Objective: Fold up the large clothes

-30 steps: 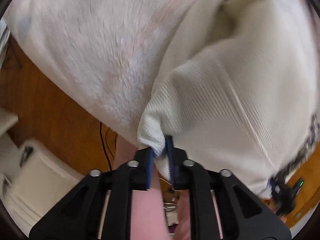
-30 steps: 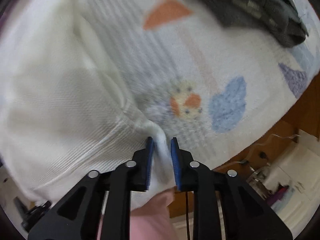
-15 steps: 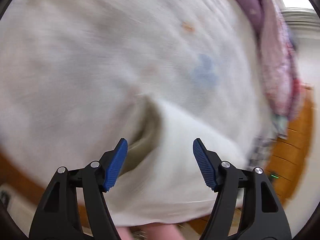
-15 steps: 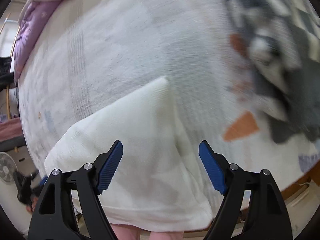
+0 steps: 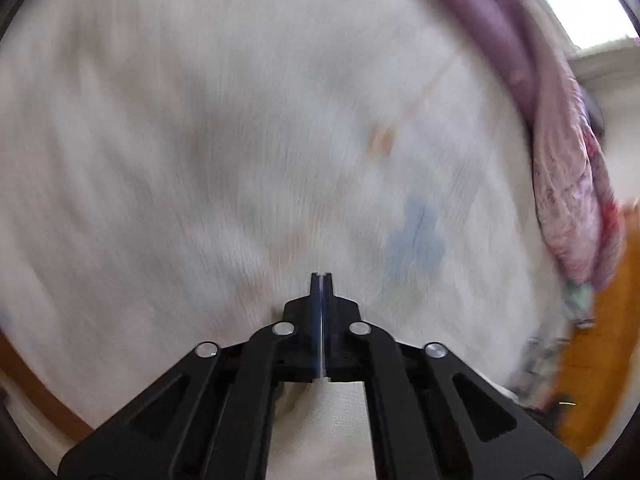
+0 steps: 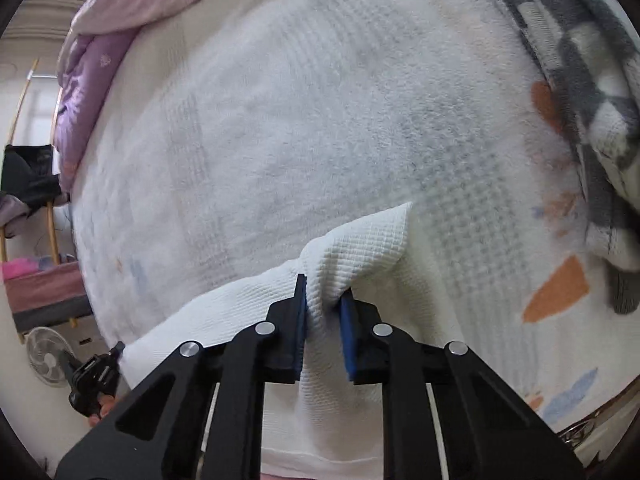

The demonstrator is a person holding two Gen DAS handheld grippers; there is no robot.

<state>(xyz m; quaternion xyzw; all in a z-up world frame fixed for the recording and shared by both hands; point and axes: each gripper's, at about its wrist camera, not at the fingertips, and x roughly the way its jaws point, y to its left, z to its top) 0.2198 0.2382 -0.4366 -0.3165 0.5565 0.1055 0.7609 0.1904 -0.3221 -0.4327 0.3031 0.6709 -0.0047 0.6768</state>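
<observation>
A white waffle-knit garment lies on the bed's pale fleece blanket. My right gripper points down at its upper edge with its jaws closing. A raised fold of the knit is pinched between the blue pads. In the blurred left wrist view my left gripper is shut, pad against pad, and I see no cloth between the tips. A strip of the garment shows below, between the arms of that gripper, over the blanket.
A grey-and-white checked blanket is heaped at the right of the bed. A pink and purple quilt lies along the far side. A small fan stands on the floor at the left. Orange-brown wood borders the bed.
Both grippers let go of the garment's hem, swung up over the bed with jaws wide, then closed. The right one now pinches a fold; the left closed on nothing I can see.
</observation>
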